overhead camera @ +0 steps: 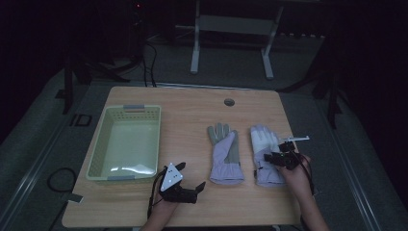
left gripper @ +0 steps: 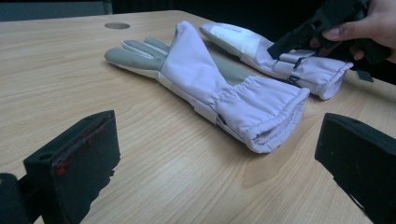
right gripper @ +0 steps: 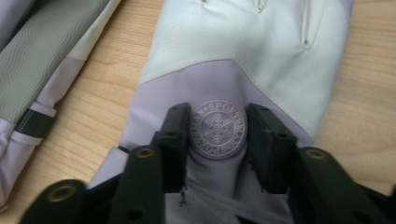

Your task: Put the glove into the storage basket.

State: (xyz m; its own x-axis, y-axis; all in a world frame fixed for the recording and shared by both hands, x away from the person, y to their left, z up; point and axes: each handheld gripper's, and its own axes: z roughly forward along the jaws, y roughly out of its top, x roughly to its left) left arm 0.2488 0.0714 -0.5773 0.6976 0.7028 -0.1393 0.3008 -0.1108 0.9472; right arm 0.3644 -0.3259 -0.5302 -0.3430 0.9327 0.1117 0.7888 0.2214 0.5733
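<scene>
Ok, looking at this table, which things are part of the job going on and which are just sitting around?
In the job:
- right gripper, jaws down on either side of the round snowflake badge
- right-hand glove
- left-hand glove
- pale green basket, a likely place for them

Just there:
- left gripper, open, resting on the table
- metal stand behind

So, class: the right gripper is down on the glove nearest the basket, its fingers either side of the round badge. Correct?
Not quite. The right gripper is on the glove farther from the basket, as the high view shows. Its fingers do flank the round badge.
</scene>
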